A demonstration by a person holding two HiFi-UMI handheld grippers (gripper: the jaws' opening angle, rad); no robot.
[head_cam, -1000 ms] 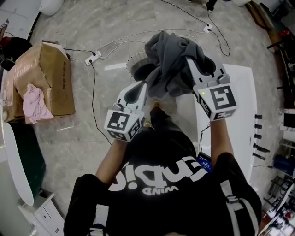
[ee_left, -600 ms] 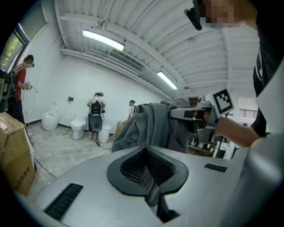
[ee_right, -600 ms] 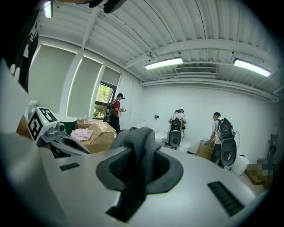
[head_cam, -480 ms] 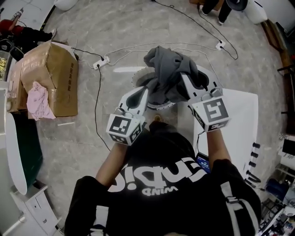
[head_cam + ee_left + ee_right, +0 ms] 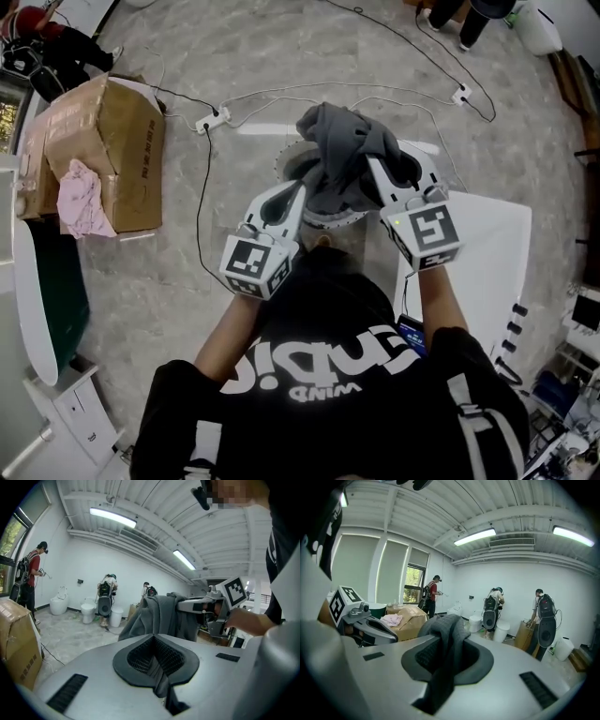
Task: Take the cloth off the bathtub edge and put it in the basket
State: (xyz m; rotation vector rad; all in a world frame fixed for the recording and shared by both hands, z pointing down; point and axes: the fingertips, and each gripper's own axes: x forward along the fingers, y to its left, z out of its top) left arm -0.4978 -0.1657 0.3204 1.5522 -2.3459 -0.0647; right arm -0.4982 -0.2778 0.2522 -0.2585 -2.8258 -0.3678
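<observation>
A grey cloth point(image 5: 345, 150) hangs bunched between my two grippers above a round white perforated basket point(image 5: 289, 167) on the floor. My right gripper point(image 5: 377, 171) is shut on the cloth's upper fold point(image 5: 446, 629), which drapes down through its jaws. My left gripper point(image 5: 292, 193) sits at the cloth's lower left edge, shut with a thin strip of the grey cloth point(image 5: 158, 676) pinched between its pads. The left gripper view shows the bulk of the cloth point(image 5: 157, 616) hanging from the right gripper point(image 5: 202, 604). The white bathtub point(image 5: 483, 267) lies just to the right.
A cardboard box point(image 5: 112, 131) with a pink cloth point(image 5: 80, 199) on it stands at the left. A power strip point(image 5: 212, 120) and cables run across the floor beyond the basket. Another white tub point(image 5: 28, 309) lies at the far left. People stand by toilets point(image 5: 88, 612) at the far wall.
Both grippers have stayed shut on the cloth and moved together a little, so the cloth now hangs more squarely over the basket. The camera view has shifted slightly.
</observation>
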